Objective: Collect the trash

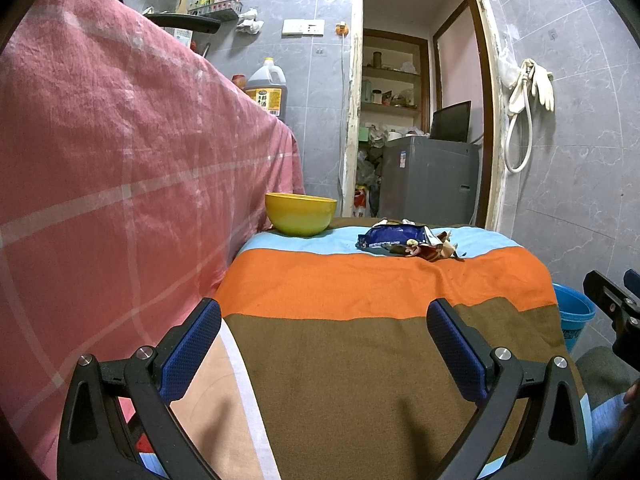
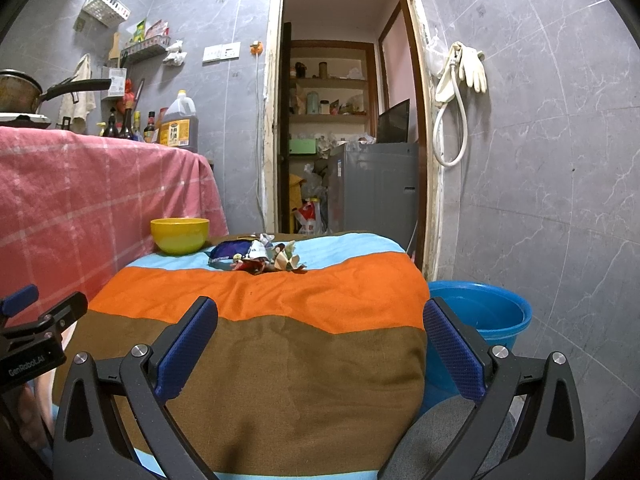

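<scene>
A crumpled blue snack wrapper lies on the far light-blue stripe of the striped cloth, with small crumpled scraps to its right. A blue bucket stands on the floor right of the table. My left gripper hovers open over the brown stripe, well short of the wrapper. My right gripper is open too, nothing between its fingers, near the table's right edge. Each gripper shows at the edge of the other's view.
A yellow bowl sits at the far left of the table. A pink-checked cloth covers a higher counter on the left, bearing a large oil jug and bottles. An open doorway lies behind.
</scene>
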The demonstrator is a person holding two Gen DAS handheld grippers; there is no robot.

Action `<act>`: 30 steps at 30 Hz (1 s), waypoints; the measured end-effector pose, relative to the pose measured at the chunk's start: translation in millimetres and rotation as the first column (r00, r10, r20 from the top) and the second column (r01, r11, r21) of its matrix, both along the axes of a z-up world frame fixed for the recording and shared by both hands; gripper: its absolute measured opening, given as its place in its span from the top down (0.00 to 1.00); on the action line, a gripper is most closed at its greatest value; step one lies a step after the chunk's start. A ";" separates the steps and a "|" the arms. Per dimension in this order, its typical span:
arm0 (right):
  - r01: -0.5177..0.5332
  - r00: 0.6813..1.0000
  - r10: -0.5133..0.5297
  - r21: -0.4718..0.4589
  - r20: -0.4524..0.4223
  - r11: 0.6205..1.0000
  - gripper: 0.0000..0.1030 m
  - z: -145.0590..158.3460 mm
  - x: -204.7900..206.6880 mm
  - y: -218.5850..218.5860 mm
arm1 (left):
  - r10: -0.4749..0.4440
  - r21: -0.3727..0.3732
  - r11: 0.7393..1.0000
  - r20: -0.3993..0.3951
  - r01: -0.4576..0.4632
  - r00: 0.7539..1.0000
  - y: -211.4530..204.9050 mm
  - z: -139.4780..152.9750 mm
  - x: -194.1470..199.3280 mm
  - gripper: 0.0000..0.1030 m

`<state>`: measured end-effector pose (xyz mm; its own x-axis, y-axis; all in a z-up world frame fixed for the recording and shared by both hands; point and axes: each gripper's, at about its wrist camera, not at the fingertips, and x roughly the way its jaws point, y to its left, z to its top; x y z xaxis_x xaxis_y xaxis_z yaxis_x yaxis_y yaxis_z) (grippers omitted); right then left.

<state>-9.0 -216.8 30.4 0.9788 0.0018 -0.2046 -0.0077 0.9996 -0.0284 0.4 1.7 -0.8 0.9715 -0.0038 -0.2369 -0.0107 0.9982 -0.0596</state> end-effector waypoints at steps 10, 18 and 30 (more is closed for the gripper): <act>-0.003 1.000 0.003 0.002 -0.006 1.000 0.00 4.2 -2.6 -1.1 | -0.002 -0.002 1.000 0.003 0.002 1.000 0.0 -1.8 5.7 0.02; -0.035 0.999 0.035 0.004 0.023 0.999 0.00 5.0 0.7 6.4 | -0.006 -0.014 1.000 0.024 0.006 1.000 0.0 6.6 21.0 0.02; -0.070 0.983 0.073 -0.026 0.167 0.997 0.00 45.2 46.3 6.7 | -0.005 -0.057 0.998 0.092 0.010 0.996 0.7 48.6 64.3 0.02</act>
